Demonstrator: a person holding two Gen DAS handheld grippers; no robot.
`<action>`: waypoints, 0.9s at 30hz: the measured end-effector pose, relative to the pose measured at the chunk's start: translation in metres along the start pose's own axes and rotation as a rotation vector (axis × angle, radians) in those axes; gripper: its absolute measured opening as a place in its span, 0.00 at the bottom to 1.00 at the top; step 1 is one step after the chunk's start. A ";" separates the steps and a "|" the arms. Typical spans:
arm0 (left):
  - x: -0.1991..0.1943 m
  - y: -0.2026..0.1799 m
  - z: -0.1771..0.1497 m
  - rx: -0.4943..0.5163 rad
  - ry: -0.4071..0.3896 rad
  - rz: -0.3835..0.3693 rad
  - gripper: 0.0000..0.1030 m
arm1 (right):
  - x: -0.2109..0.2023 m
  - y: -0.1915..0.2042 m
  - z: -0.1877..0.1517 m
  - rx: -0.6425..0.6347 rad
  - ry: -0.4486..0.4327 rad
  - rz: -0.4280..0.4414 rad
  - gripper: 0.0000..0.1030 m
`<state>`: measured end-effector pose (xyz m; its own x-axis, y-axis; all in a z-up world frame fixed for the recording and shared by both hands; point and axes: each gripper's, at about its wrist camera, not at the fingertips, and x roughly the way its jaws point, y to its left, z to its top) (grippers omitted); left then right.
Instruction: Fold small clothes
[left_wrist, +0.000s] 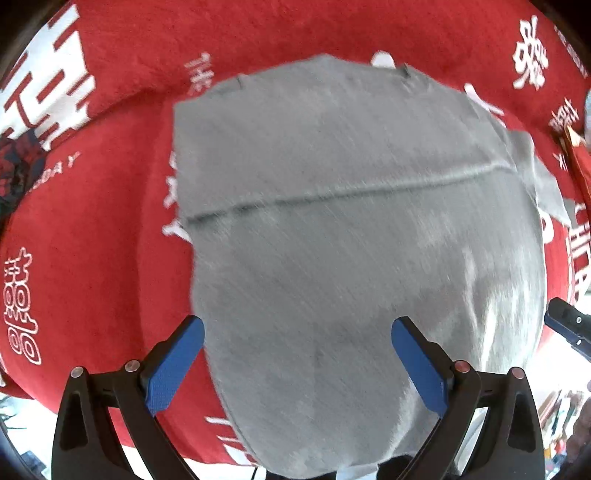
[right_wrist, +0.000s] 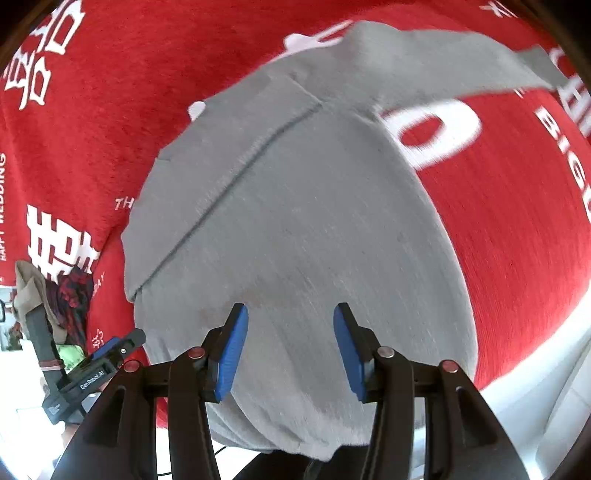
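Grey garment (left_wrist: 351, 221) spread flat on red blanket (left_wrist: 110, 258), seam across. Left claw (left_wrist: 297, 334) wide apart, right claw (right_wrist: 290, 325) half-spread; both grip nothing.

Red white-lettered bedspread (left_wrist: 122, 229), daylit.

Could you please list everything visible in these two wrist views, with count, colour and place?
grey garment: one, grey, spread flat on the red blanket, a seam running across it, near edge hanging over the front.
red blanket: one, red with white lettering, covering the surface under the garment.
pile of clothes: one heap, beige and dark red patterned, at the blanket's left edge in the right wrist view.
left gripper: one, black with blue pads, open above the garment's near part.
right gripper: one, black with blue pads, open above the garment.
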<state>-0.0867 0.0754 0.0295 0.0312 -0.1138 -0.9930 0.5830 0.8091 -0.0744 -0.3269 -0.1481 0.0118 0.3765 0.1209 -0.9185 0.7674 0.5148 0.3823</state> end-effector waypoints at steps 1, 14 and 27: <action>0.004 -0.005 -0.003 0.007 0.023 -0.014 0.98 | -0.003 -0.004 -0.005 0.008 -0.002 0.000 0.51; 0.001 -0.121 -0.010 0.075 0.030 -0.041 0.98 | -0.042 -0.092 0.032 0.071 -0.032 -0.036 0.51; 0.009 -0.229 0.072 0.058 -0.011 -0.072 0.98 | -0.086 -0.234 0.149 0.357 -0.238 0.057 0.51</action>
<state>-0.1615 -0.1520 0.0442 -0.0037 -0.1769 -0.9842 0.6300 0.7639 -0.1396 -0.4616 -0.4060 0.0167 0.5008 -0.0799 -0.8619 0.8575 0.1816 0.4814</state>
